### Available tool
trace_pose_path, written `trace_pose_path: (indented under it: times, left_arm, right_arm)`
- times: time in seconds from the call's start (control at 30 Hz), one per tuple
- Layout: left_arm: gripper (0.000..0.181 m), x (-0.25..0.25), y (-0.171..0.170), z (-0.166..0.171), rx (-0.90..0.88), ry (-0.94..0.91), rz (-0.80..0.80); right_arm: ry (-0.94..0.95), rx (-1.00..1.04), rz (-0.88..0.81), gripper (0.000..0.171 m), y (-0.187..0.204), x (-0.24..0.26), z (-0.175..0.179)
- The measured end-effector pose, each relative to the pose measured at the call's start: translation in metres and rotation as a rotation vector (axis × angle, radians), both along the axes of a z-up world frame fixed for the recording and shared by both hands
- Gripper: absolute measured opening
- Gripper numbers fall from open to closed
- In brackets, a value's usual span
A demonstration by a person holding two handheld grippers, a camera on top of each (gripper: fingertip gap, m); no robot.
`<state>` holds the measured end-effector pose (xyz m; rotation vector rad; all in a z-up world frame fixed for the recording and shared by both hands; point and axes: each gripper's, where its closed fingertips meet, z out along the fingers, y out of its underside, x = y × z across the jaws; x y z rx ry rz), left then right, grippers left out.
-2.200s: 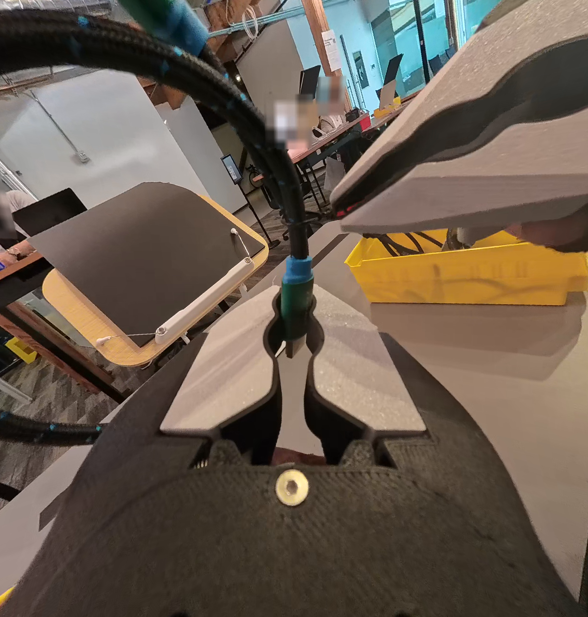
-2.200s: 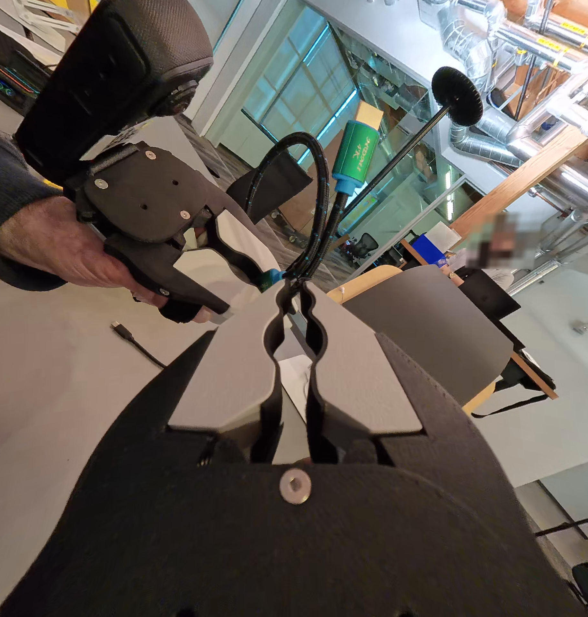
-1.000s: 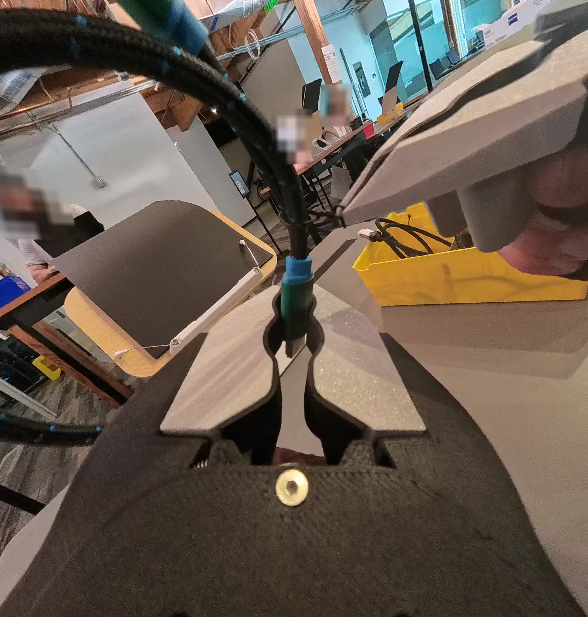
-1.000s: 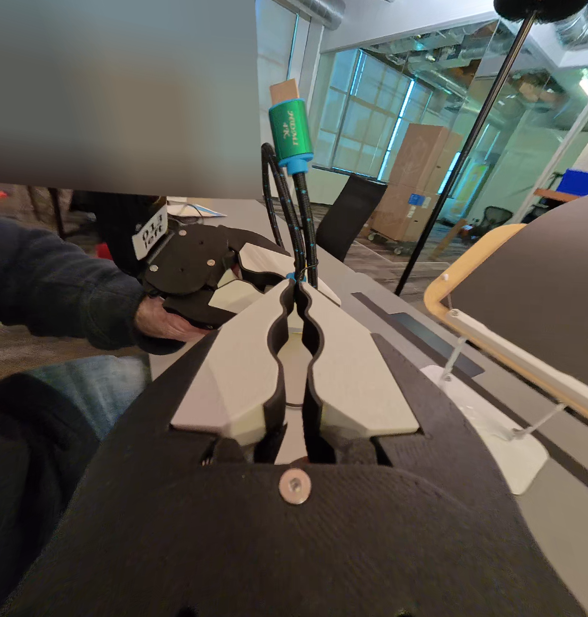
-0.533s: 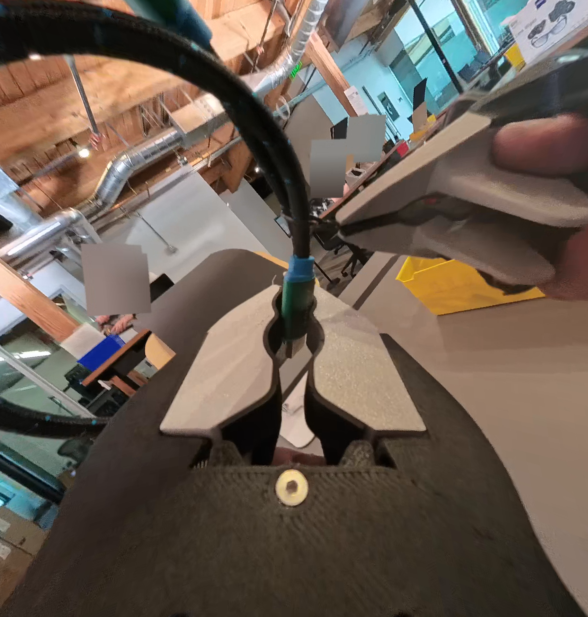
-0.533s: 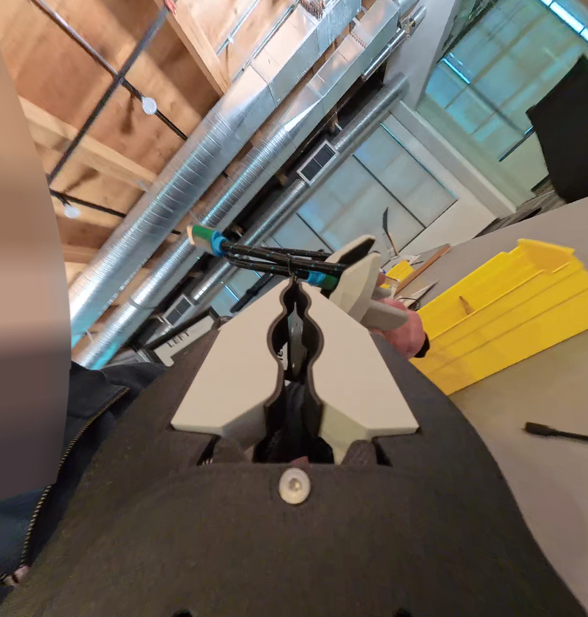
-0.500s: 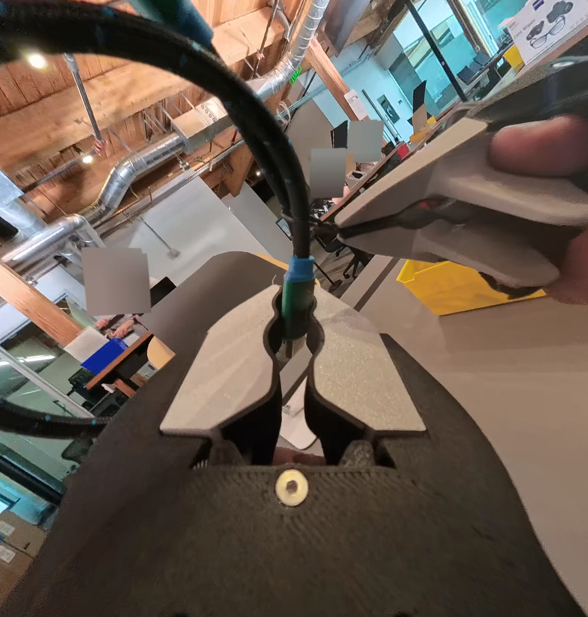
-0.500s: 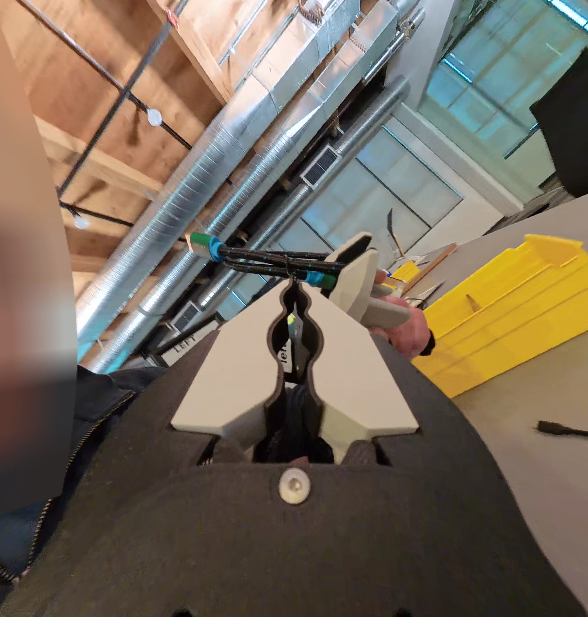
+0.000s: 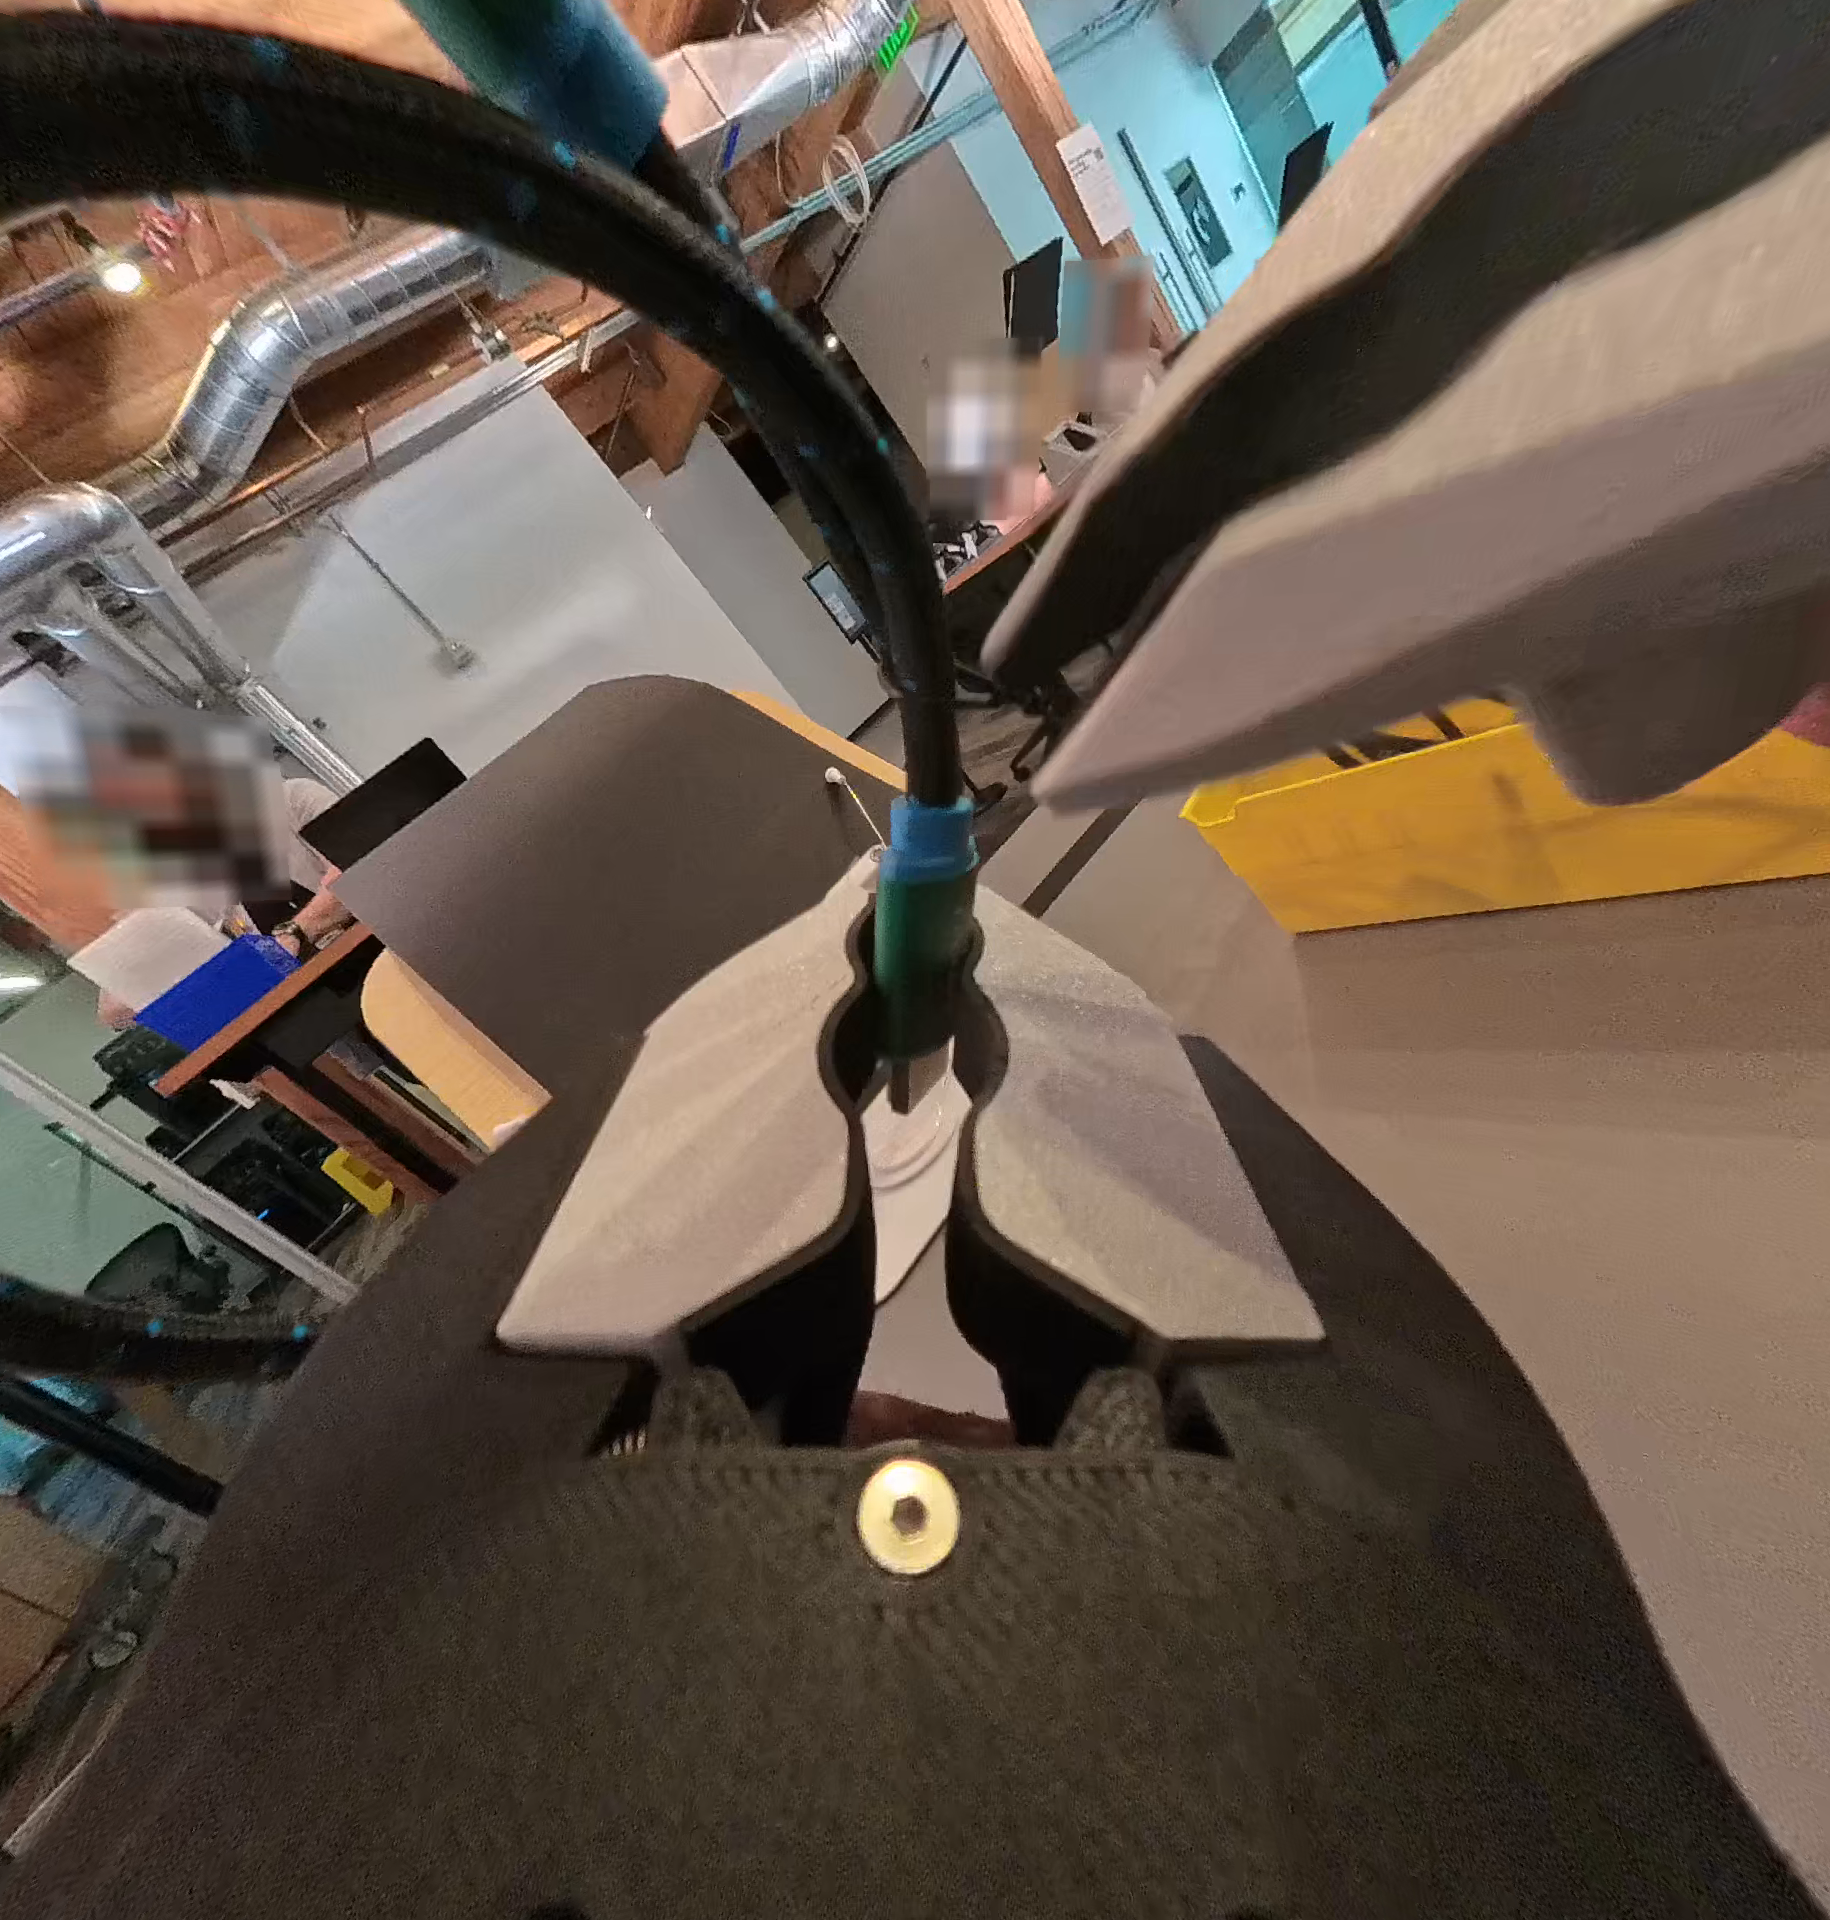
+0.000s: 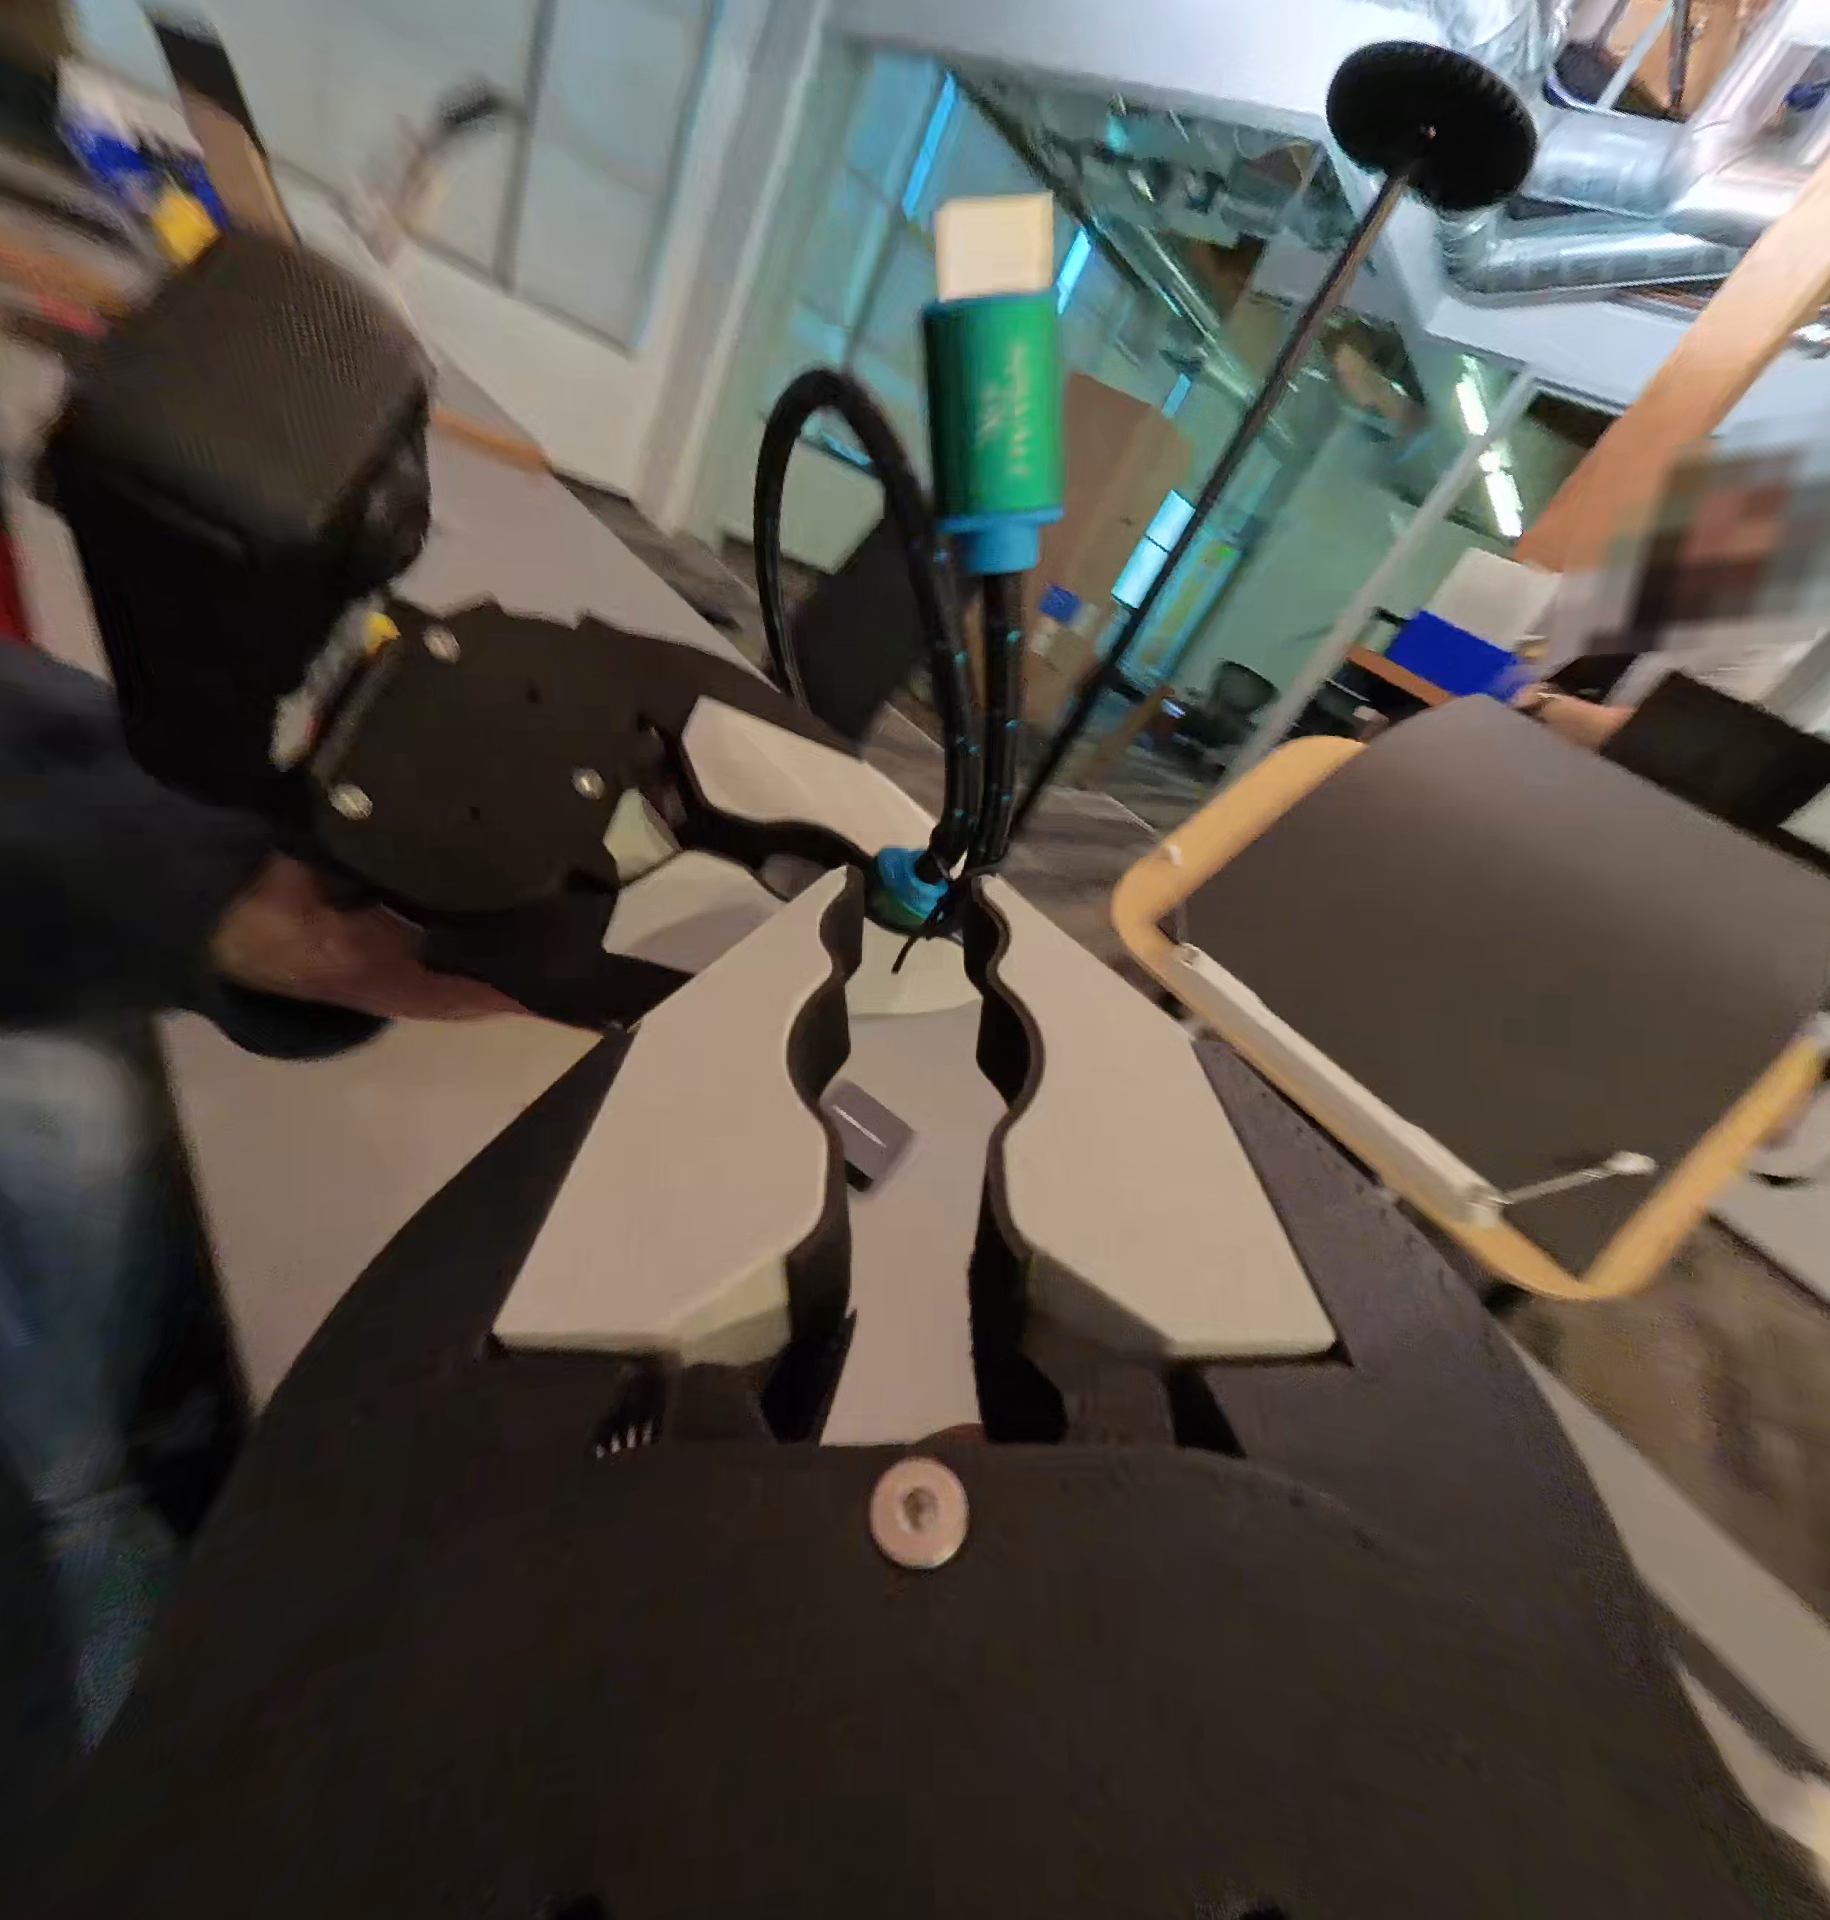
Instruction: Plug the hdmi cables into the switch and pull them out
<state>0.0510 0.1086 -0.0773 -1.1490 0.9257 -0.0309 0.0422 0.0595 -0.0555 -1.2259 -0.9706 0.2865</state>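
Observation:
My left gripper (image 9: 913, 997) is shut on a green HDMI plug (image 9: 916, 956) with a blue collar, held above the grey table (image 9: 1513, 1143). Its black braided cable (image 9: 682, 260) loops up and left. The cable's other green plug (image 10: 994, 416) stands free in the air, metal end up. My right gripper (image 10: 911, 899) has its jaws apart around the tied cable (image 10: 978, 727) just above the left gripper (image 10: 838, 847). It shows at upper right in the left wrist view (image 9: 1015, 727). A small grey box (image 10: 869, 1127) lies on the table between my right fingers.
A yellow bin (image 9: 1513, 831) holding cables stands on the table at the right. A black board with a wooden rim (image 10: 1513, 987) stands past the table edge. A thin black pole with a round disc (image 10: 1430, 104) rises behind the cable. A white round base (image 9: 906, 1153) lies under the left gripper.
Both views have swung down from the ceiling back toward the table. The right gripper's jaws have parted wider around the cable. The left gripper still holds the plug.

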Motion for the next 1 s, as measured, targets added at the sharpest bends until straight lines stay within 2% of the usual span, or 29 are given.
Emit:
trace_pose_path:
  times: [0.23, 0.37, 0.43, 0.5, 0.57, 0.7, 0.77, 0.83, 0.9, 0.97, 1.0]
  left_arm:
    - [0.009, 0.001, -0.001, -0.001, -0.013, 0.008, 0.018]
    - [0.009, 0.000, -0.001, 0.000, -0.014, 0.007, 0.017]
    - [0.009, 0.000, -0.002, 0.000, -0.007, 0.003, 0.015]
    - [0.009, -0.001, -0.001, 0.001, 0.006, 0.009, 0.020]
    - [0.009, -0.001, -0.001, 0.002, 0.023, 0.007, 0.018]
    - [0.009, -0.002, -0.004, 0.006, 0.096, 0.013, 0.008]
    - [0.009, -0.001, -0.005, 0.006, 0.125, 0.030, 0.012]
    - [0.009, -0.001, -0.004, 0.000, 0.105, 0.029, 0.002]
    - [0.009, 0.001, -0.003, -0.005, 0.072, 0.021, -0.004]
    - [0.008, 0.003, -0.001, -0.007, 0.037, 0.016, -0.007]
    - [0.009, 0.003, -0.001, -0.007, 0.032, 0.014, -0.007]
  right_arm:
    - [-0.129, 0.100, -0.133, 0.007, 0.007, 0.004, -0.004]
    - [-0.124, 0.088, -0.123, 0.002, 0.007, 0.005, -0.002]
    - [-0.056, 0.012, -0.066, 0.000, 0.005, 0.005, -0.001]
    - [0.068, -0.136, 0.039, 0.000, 0.004, 0.004, -0.002]
    - [0.275, -0.360, 0.205, 0.000, 0.000, 0.003, 0.000]
    - [0.835, -0.965, 0.724, 0.000, -0.013, 0.003, 0.010]
    - [0.965, -1.127, 0.869, 0.000, -0.019, 0.001, 0.004]
    - [0.972, -1.115, 0.841, 0.000, -0.019, -0.001, -0.003]
    - [0.876, -0.970, 0.725, 0.001, -0.015, 0.000, -0.005]
    - [0.708, -0.801, 0.542, 0.026, -0.007, 0.002, -0.009]
    - [0.596, -0.678, 0.438, 0.026, -0.004, 0.004, -0.010]
